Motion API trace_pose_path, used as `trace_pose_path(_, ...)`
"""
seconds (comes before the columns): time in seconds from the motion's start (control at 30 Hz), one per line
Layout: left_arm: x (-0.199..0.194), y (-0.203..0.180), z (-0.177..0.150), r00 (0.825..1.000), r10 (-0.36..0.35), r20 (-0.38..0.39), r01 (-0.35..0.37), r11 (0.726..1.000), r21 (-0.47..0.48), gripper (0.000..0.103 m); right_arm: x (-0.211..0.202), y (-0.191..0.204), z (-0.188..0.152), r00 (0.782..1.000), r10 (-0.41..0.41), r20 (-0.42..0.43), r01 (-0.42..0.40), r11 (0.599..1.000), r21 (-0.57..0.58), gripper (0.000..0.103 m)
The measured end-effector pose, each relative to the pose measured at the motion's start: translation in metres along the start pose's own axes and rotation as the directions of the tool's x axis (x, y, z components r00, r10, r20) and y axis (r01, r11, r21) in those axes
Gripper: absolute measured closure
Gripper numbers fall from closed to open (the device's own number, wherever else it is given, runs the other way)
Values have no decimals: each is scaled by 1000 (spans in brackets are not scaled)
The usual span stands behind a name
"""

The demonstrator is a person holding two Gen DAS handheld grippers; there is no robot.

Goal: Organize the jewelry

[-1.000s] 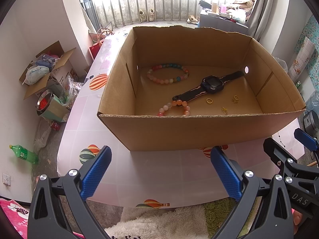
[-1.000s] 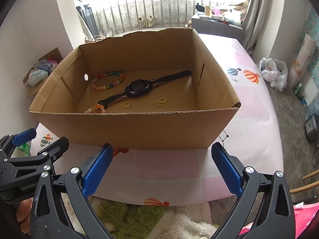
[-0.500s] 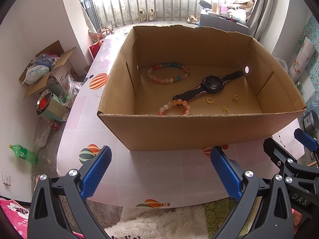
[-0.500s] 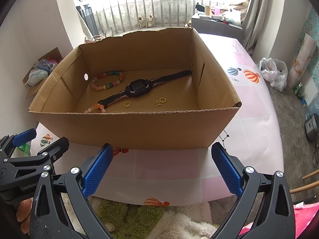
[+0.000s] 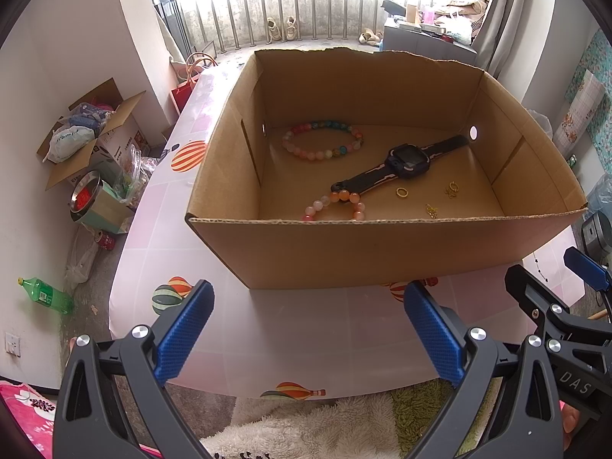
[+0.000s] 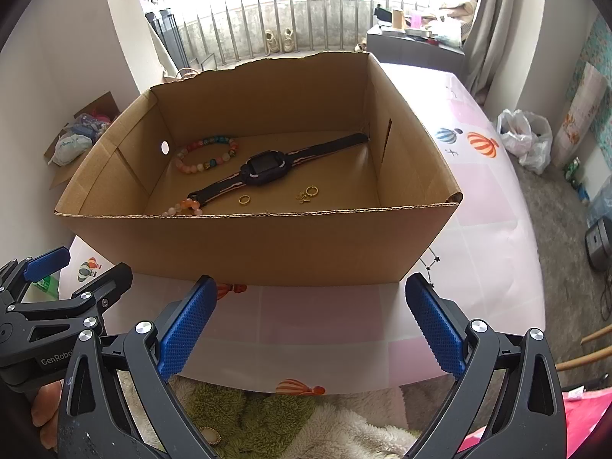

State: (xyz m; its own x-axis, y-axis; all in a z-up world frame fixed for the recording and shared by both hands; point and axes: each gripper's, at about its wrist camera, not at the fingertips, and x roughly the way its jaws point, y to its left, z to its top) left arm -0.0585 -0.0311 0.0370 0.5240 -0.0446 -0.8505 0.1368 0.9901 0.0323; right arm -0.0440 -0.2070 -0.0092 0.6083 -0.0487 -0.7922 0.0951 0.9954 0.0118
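Note:
An open cardboard box (image 5: pixel 382 248) (image 6: pixel 267 241) stands on the pink table. Inside lie a multicoloured bead bracelet (image 5: pixel 323 145) (image 6: pixel 208 155), a black watch (image 5: pixel 407 160) (image 6: pixel 266 170), an orange-pink bead bracelet (image 5: pixel 336 204) (image 6: pixel 183 206), a gold ring (image 5: pixel 401 192) (image 6: pixel 244 199) and small gold earrings (image 5: pixel 451 189) (image 6: pixel 308 193). My left gripper (image 5: pixel 308 329) is open with nothing between its fingers, hanging in front of the box's near wall. My right gripper (image 6: pixel 310 321) is open too, beside it on the right, also before the near wall.
The table (image 5: pixel 306 329) carries a balloon-patterned cover, and its near edge sits just below the grippers. A fluffy rug (image 6: pixel 267 420) lies beneath. On the floor to the left are a carton of clutter (image 5: pixel 88 130), a metal bowl (image 5: pixel 86 195) and a green bottle (image 5: pixel 46 295).

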Motion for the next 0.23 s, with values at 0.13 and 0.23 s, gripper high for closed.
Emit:
trace_pose_path(0.13, 0, 0, 0, 1000, -1, -1, 1, 1000, 0, 6, 0, 0, 0, 1000, 0, 0, 0, 1000, -1, 8)
trace_pose_path(0.23, 0, 0, 0, 1000, -1, -2, 1, 1000, 1, 6, 0, 0, 0, 1000, -1, -1, 1, 1000, 2, 8)
